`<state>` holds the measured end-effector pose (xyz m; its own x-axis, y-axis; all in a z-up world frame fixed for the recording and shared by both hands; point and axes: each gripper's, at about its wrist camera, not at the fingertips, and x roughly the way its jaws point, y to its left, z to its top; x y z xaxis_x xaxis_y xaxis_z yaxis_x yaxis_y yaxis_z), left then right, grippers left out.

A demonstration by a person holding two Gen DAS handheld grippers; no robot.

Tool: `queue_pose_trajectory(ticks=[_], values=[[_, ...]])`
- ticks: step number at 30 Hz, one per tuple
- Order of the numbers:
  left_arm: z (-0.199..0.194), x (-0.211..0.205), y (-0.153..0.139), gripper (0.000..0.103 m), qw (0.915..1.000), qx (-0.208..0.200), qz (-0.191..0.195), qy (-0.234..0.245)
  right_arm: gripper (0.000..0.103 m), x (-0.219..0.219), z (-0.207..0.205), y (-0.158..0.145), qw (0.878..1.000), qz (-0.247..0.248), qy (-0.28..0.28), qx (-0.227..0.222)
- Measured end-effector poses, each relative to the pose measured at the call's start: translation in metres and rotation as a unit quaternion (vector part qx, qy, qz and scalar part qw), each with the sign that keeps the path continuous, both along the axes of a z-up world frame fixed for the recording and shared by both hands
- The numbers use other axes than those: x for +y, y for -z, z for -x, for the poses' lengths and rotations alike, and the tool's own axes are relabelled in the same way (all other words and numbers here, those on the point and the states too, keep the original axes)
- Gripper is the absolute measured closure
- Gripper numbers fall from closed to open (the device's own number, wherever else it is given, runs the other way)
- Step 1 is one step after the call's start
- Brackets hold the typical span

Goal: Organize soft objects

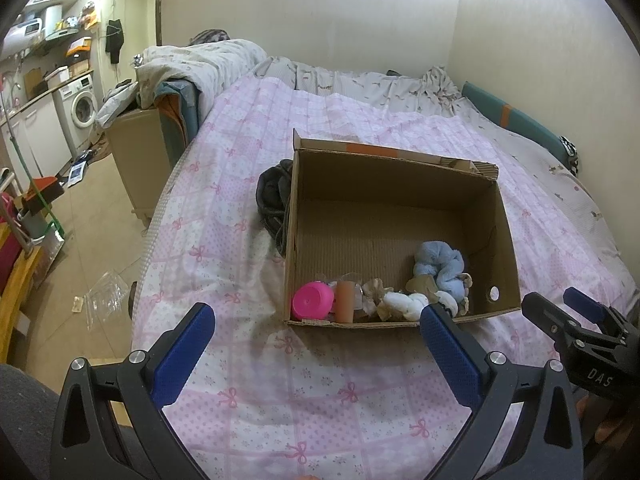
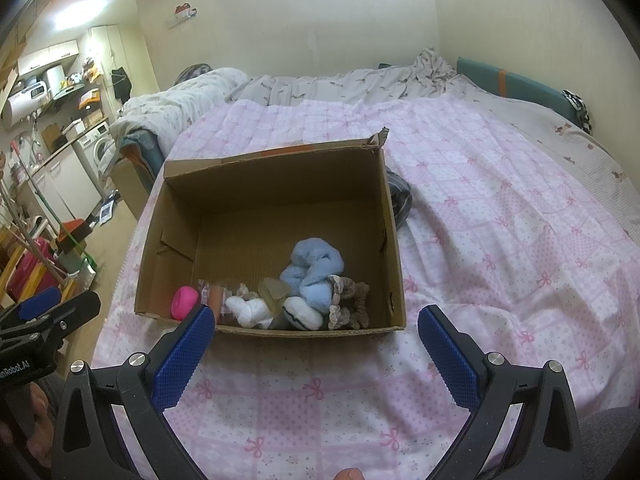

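Soft items piled along near wall of box (image 2: 394, 240) on bed (image 2: 500, 240): blue towel (image 2: 310, 268), white socks (image 2: 250, 310), grey scrunchie (image 2: 354, 300). Pink lid (image 1: 312, 300) and orange cup (image 1: 345, 300) lodged in near left corner. Dark garment (image 1: 272, 196) seen just left of box, touching it. Left gripper (image 1: 316, 350) spread wide, nothing held. Right gripper (image 2: 316, 350) likewise spread, empty, hovering before box.

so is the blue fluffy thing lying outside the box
No, the blue fluffy thing lies inside the cardboard box, among the other soft items.
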<state>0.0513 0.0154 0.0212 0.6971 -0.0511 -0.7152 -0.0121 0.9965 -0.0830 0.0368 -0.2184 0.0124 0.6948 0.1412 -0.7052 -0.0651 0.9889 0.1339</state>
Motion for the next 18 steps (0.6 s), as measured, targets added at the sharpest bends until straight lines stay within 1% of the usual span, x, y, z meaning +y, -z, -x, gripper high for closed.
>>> queue_pose_trajectory(ticks=[18], values=[[-0.0003,0.0005,0.0010,0.001,1.0000,0.000,0.001,-0.001,0.000,-0.0029,-0.0001,0.0016,1.000,-0.002,0.001,-0.001]])
